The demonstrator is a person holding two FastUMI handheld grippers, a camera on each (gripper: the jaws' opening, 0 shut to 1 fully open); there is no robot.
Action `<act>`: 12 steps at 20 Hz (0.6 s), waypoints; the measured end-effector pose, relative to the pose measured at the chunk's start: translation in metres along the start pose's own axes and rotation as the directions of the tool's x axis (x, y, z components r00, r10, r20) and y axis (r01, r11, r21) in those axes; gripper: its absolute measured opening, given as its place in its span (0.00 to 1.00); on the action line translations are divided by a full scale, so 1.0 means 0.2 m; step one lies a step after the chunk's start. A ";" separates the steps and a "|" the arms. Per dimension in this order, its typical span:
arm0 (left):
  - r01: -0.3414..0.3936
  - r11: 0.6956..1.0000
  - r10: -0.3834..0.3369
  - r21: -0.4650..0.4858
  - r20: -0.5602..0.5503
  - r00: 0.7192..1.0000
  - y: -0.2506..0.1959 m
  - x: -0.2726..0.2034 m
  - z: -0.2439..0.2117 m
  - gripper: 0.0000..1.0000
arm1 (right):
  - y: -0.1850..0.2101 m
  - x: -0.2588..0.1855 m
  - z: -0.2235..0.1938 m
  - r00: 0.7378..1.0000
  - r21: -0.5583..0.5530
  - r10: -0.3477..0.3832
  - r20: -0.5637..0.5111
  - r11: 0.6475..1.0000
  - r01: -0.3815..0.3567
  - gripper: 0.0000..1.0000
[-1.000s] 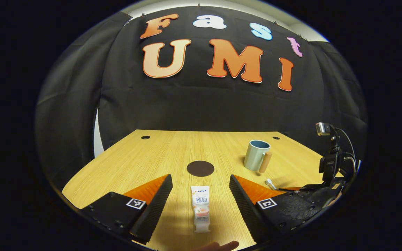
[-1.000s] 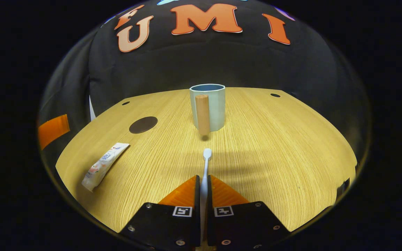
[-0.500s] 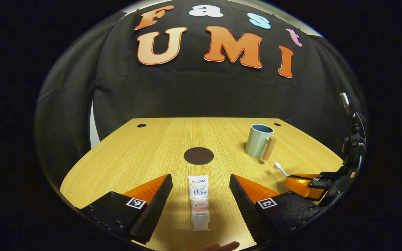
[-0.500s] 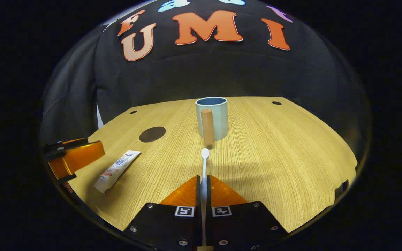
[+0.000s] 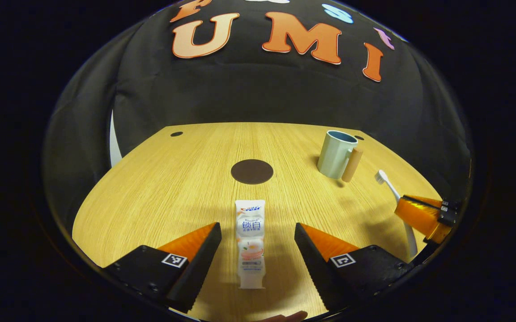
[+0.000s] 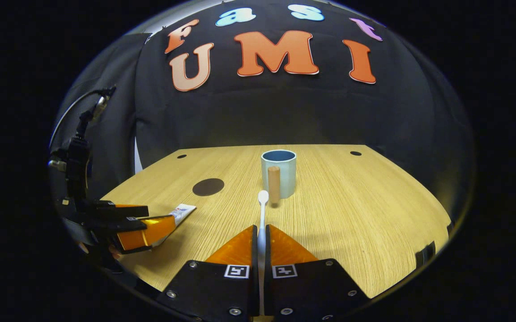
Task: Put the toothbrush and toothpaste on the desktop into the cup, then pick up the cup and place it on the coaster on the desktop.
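A white toothpaste tube [image 5: 250, 241] lies flat on the wooden desk between the wide-apart fingers of my open left gripper [image 5: 256, 235], touching neither. My right gripper [image 6: 260, 237] is shut on the white toothbrush [image 6: 262, 210], lifted above the desk, brush head pointing forward toward the cup. The pale blue cup [image 6: 278, 173] with its wooden handle stands upright just beyond the brush head. In the left gripper view the cup [image 5: 337, 153] is at the far right, with the toothbrush [image 5: 392, 190] and right gripper [image 5: 421, 214] nearer. The dark round coaster [image 5: 252, 171] lies ahead of the tube.
The wooden desk [image 5: 172, 192] has small round holes near its back corners [image 5: 176, 133]. Black cloth walls close in the back and sides. In the right gripper view the left gripper [image 6: 132, 226] sits low at the left, over the toothpaste [image 6: 181, 211].
The right gripper has risen off the desk with the toothbrush in it. The left gripper has lowered and advanced so the toothpaste now lies between its fingers.
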State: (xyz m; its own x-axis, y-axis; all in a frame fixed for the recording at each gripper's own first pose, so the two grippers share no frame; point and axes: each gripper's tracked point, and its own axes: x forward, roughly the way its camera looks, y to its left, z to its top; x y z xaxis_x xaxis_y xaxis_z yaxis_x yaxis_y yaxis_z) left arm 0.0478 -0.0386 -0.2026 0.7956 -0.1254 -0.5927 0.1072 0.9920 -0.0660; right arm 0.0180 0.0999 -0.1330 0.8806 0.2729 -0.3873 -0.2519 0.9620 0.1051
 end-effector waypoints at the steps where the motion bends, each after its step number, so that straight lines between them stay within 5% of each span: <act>1: 0.000 1.000 0.000 -0.007 -0.018 1.000 0.00 0.01 -0.03 1.00 | 0.00 -0.01 0.01 1.000 0.003 0.000 0.009 1.000 0.000 0.04; 12: -0.034 0.999 0.034 -0.004 -0.116 0.993 0.02 0.08 -0.16 0.61 | -0.06 -0.03 0.05 0.999 0.025 -0.019 0.032 1.000 0.018 0.04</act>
State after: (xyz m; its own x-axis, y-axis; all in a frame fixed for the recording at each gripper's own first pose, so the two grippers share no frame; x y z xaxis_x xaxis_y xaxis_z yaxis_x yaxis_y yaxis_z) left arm 0.0418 -0.0363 -0.2388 0.7243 -0.0899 -0.6836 0.0774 0.9958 -0.0490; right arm 0.0188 0.0875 -0.1227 0.8976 0.2549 -0.3598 -0.2258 0.9666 0.1214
